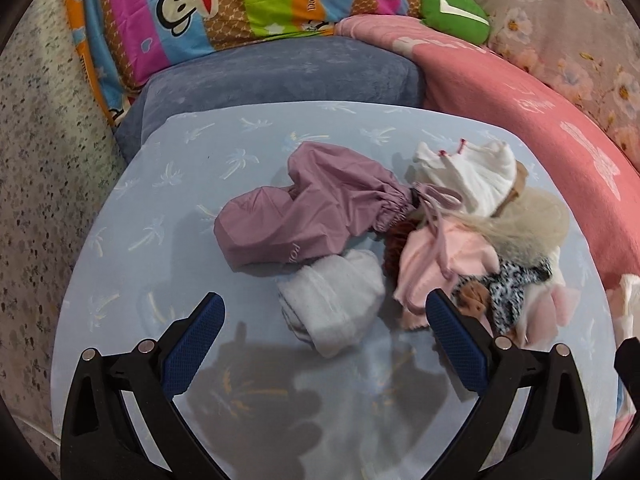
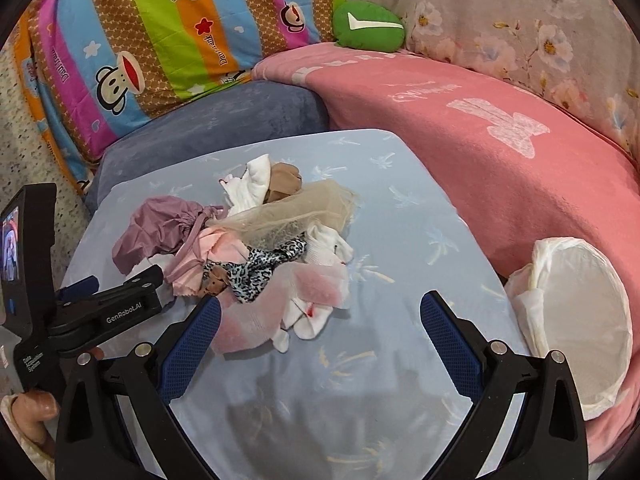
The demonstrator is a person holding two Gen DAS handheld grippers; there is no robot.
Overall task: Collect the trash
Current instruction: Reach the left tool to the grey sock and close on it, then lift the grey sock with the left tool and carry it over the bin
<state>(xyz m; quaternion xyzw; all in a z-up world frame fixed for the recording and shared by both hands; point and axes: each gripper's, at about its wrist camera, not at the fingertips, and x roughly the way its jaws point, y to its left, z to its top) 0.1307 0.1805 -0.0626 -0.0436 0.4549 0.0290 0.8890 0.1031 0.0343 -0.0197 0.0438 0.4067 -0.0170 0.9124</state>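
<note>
A: Both are empty with jaws apart. The left hand-held gripper (image 1: 324,306) hovers over the pale grey rolled cloth (image 1: 334,300); the right hand-held gripper (image 2: 320,306) hangs above the near edge of the pile (image 2: 272,248) on the blue palm-print desk (image 2: 400,216).

B: Where does it all go?

A: Probably the white bag (image 2: 576,320), mouth open, sagging against the pink blanket (image 2: 460,128) just off the desk's right edge.

B: What could go wrong?

A: The mauve drawstring pouch (image 1: 304,208) has cords trailing across the pink cloth (image 1: 444,264). Pinch one and I'd expect the other to drag along. The beige mesh (image 2: 296,212) is sheer and snaggy, the leopard-print scrap (image 2: 260,268) slick, and the socks are limp. The floppy bag rim may fold shut.
</note>
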